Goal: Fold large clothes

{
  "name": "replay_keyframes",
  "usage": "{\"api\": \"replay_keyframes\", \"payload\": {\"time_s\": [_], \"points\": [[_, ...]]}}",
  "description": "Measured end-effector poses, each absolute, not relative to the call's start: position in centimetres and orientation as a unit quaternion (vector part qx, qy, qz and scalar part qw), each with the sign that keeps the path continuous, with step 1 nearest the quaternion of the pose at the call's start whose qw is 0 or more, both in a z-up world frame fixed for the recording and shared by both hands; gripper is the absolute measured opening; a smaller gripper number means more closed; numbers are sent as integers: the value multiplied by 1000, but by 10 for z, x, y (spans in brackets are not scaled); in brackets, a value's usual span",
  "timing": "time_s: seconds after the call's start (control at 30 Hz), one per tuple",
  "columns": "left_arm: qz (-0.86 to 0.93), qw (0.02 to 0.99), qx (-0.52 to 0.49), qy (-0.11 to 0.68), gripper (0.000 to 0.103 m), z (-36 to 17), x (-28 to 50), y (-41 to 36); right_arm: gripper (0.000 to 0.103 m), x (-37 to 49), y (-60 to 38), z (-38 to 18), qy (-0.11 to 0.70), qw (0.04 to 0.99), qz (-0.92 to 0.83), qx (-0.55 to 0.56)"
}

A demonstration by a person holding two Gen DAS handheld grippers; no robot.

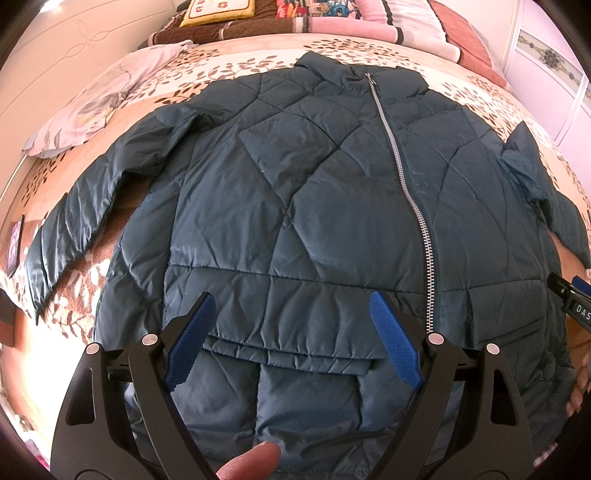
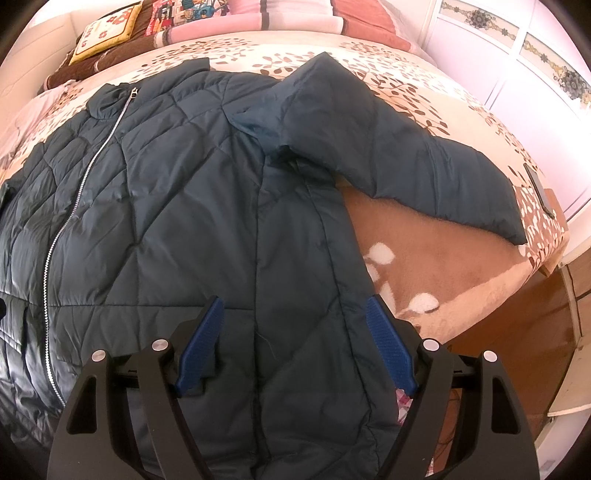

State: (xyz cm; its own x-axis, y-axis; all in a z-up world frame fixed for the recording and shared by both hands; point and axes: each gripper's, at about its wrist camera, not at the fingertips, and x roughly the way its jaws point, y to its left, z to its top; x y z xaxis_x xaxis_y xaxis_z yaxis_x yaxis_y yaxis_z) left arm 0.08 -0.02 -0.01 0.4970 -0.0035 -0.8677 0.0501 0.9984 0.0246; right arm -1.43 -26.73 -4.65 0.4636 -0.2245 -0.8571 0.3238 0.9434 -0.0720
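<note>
- dark teal quilted jacket [image 1: 295, 192] lies spread front-up across the middle of the bed [image 1: 491, 96], collar toward the headboard end, hem at the near edge.
- silver zipper [image 1: 402, 177] runs closed on a slant from collar to hem.
- one sleeve [image 1: 70, 221] angles out toward the bed's left edge; the other sleeve [image 2: 406, 155] stretches toward the right edge, its cuff near the corner.
- left gripper [image 1: 291, 310] hovers over the hem, blue-padded fingers spread wide apart, holding nothing; a flap pocket [image 1: 288, 332] sits between them.
- right gripper [image 2: 293, 312] is also spread wide with nothing held, over the jacket's side seam close to the right hem edge.
- floral blanket [image 2: 424, 266] covers the bed under the jacket.
- pillows [image 1: 221, 11] and folded bedding are piled along the far edge.
</note>
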Motion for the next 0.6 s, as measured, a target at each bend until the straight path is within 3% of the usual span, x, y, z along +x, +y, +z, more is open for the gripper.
{"api": "replay_keyframes", "payload": {"time_s": [0.6], "points": [[-16, 864, 24, 502, 85, -5, -4, 9, 77, -15, -269, -47, 493, 854, -159, 53]]}}
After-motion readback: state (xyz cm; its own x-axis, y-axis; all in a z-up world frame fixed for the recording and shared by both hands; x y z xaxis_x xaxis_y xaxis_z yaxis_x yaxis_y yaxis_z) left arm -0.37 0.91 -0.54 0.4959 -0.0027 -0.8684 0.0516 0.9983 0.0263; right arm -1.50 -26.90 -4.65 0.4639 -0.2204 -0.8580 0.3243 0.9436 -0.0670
